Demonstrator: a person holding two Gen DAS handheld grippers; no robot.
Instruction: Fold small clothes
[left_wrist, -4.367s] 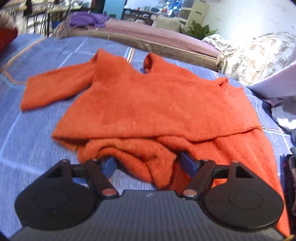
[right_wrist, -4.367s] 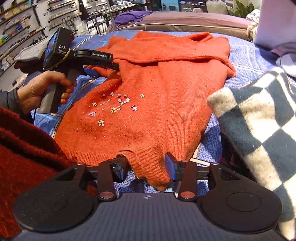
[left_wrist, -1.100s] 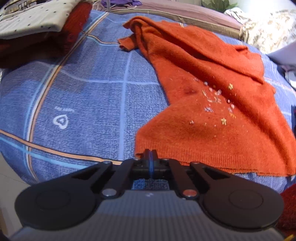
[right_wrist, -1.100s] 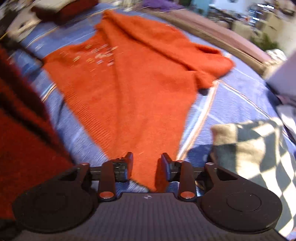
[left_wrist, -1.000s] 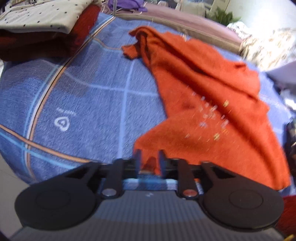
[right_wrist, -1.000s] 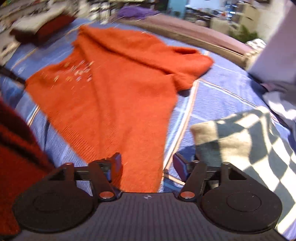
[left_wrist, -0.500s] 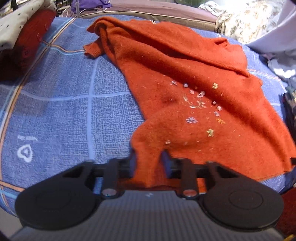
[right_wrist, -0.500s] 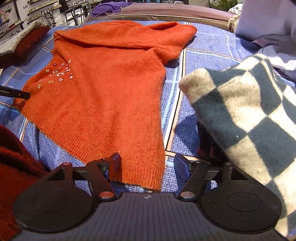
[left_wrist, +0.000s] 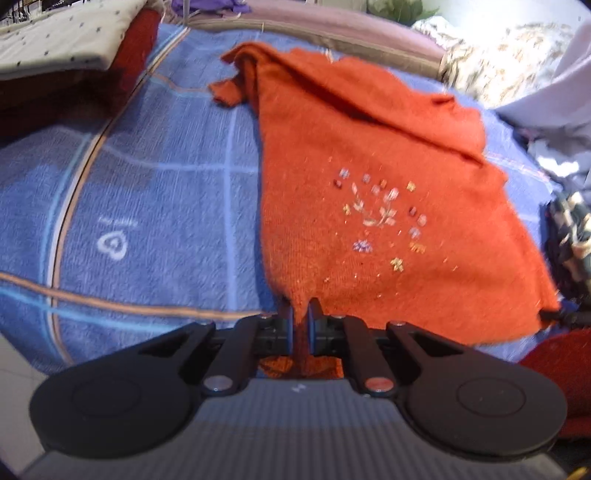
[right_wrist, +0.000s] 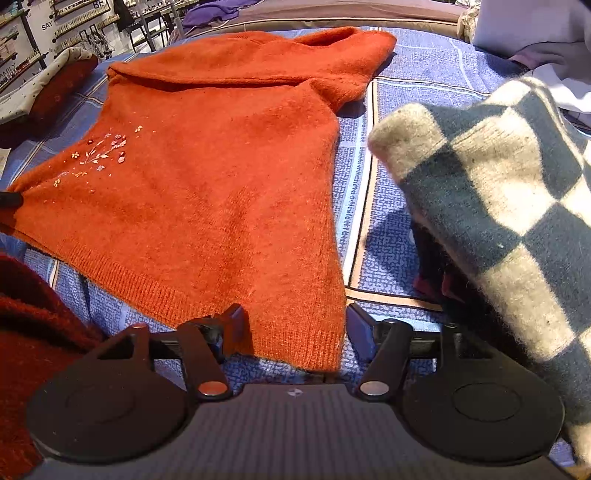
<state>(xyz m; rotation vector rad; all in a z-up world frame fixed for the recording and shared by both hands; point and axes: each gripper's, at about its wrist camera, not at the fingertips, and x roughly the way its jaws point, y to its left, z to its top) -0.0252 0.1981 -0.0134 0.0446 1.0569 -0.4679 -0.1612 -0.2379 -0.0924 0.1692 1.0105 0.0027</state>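
"SAY" wall lettering (right_wrist: 47, 26) (partly cut off) behind orange sweater (right_wrist: 207, 177)

Rust-orange knit sweater (right_wrist: 221, 192): solid colour, small floral embroidery (left_wrist: 384, 218) in lilac, cream, yellow at its 9 o'clock in the right view. Blue terry bedspread (left_wrist: 155, 206): pale-blue grid lines, tan-and-dark stripe, white heart mark (left_wrist: 112, 246). Fuzzy checkered blanket (right_wrist: 498, 206), 3 o'clock: dark teal-grey and cream squares. Folded pile (left_wrist: 66, 48), 10 o'clock in the left view: cream with dark dots over deep red.
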